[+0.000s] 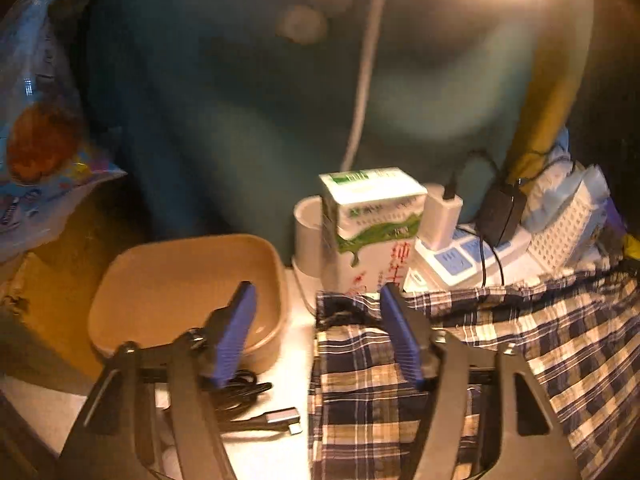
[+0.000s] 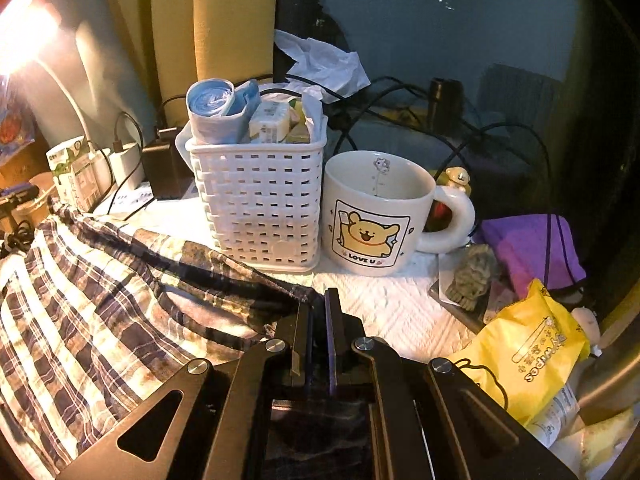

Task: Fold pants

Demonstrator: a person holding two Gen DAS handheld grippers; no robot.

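The plaid pants (image 1: pixel 460 360) lie spread on the white table, their folded corner reaching the milk carton. My left gripper (image 1: pixel 317 287) stands open above that corner. Its right blue pad (image 1: pixel 400 336) hangs over the cloth and its left pad (image 1: pixel 236 332) over the bowl's rim, and neither presses on anything. In the right wrist view the pants (image 2: pixel 100 300) fill the left side, with a dark waistband edge running into my right gripper (image 2: pixel 326 300). That gripper is shut, with the cloth pinched between its pads and more fabric showing under them.
A beige bowl (image 1: pixel 188 292), a black cable (image 1: pixel 248 400), a milk carton (image 1: pixel 372 220) and a power strip (image 1: pixel 460 256) crowd the left end. Behind the pants stand a white basket (image 2: pixel 256 200) and a mug (image 2: pixel 372 216). A yellow bag (image 2: pixel 528 352) lies at the right.
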